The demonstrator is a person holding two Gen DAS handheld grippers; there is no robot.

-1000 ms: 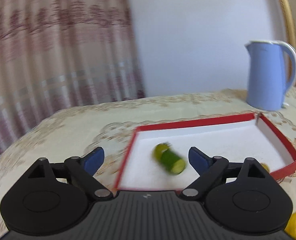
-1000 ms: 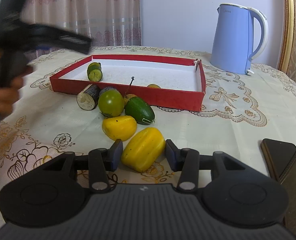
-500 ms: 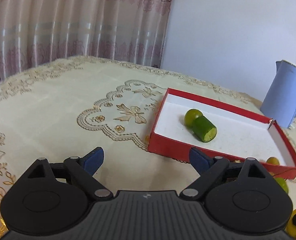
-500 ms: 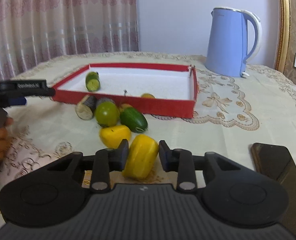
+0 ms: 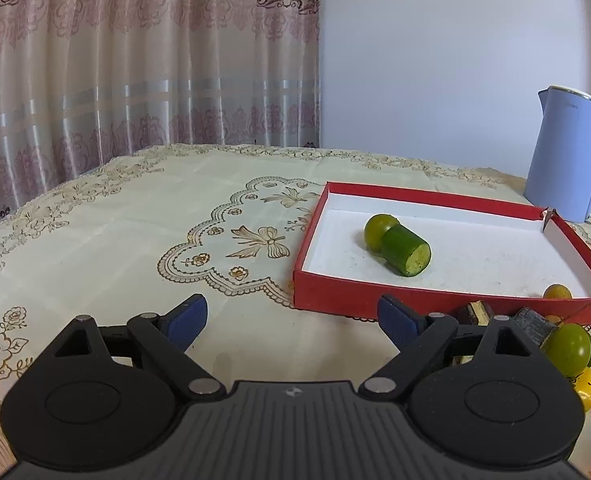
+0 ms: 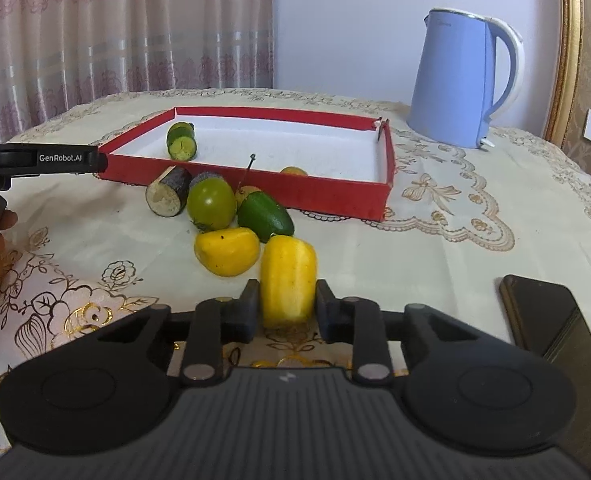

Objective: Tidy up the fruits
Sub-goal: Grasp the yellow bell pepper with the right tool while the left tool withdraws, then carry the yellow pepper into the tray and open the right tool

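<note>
The right gripper (image 6: 287,304) clamps the smooth, firm-looking yellow fruit (image 6: 288,276) across its waist, tray (image 6: 255,184) at twelve o'clock; left gripper (image 5: 291,322) gapes empty.

A home dining room, by its signs: an embroidered tablecloth (image 5: 135,240), patterned curtains (image 5: 135,80), a blue electric kettle (image 6: 459,80), and a gilt frame (image 6: 567,60) on the wall.

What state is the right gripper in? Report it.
Shut on the long yellow fruit: the right gripper has both pads pressed against its sides.
</note>
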